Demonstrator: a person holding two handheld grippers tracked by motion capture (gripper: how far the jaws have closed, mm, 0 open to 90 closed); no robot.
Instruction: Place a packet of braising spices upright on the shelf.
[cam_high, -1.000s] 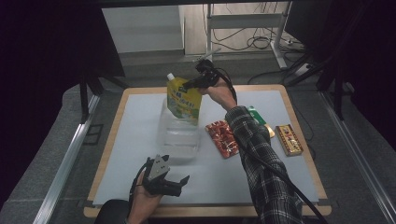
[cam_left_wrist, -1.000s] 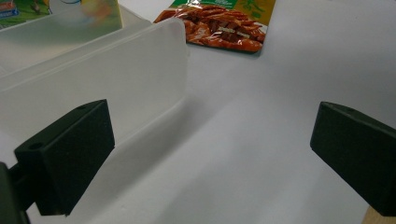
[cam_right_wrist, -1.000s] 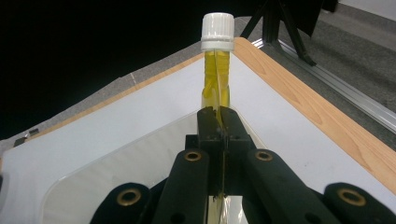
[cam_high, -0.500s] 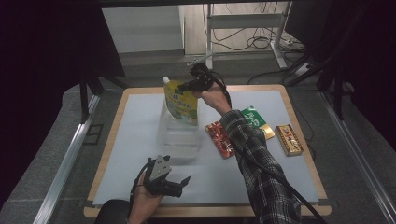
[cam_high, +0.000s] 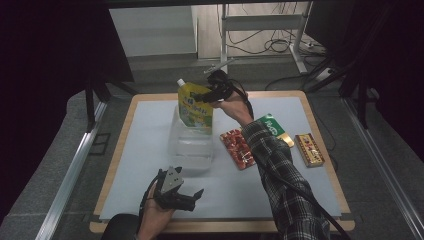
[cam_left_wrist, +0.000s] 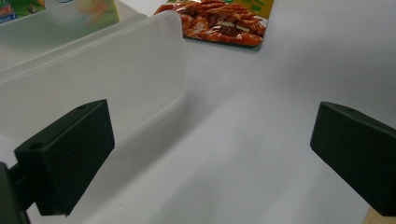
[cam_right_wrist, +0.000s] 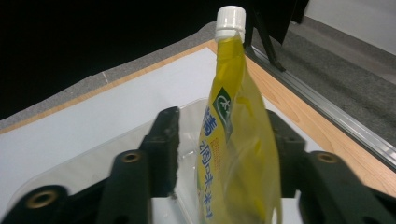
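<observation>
The left gripper (cam_high: 194, 194) rests low over the white table mat (cam_high: 145, 150), jaws wide apart with nothing between them. In the left gripper view, the translucent plastic storage box (cam_left_wrist: 88, 74) stands just beyond its left-hand jaw, and the red snack packet (cam_left_wrist: 219, 23) lies farther ahead between the two jaws' lines.

The right gripper (cam_high: 209, 96) is held up at the yellow spouted drink pouch with a white screw cap (cam_high: 194, 106), which stands upright in the box, leaning on its far wall. Its jaws have just been opening; in the right gripper view the pouch (cam_right_wrist: 236, 140) sits between them, with a gap showing beside the left-hand jaw, the pads no longer pressing. Right of this gripper lie a green packet (cam_high: 274, 127) and a brown-and-gold packet (cam_high: 309, 149).
</observation>
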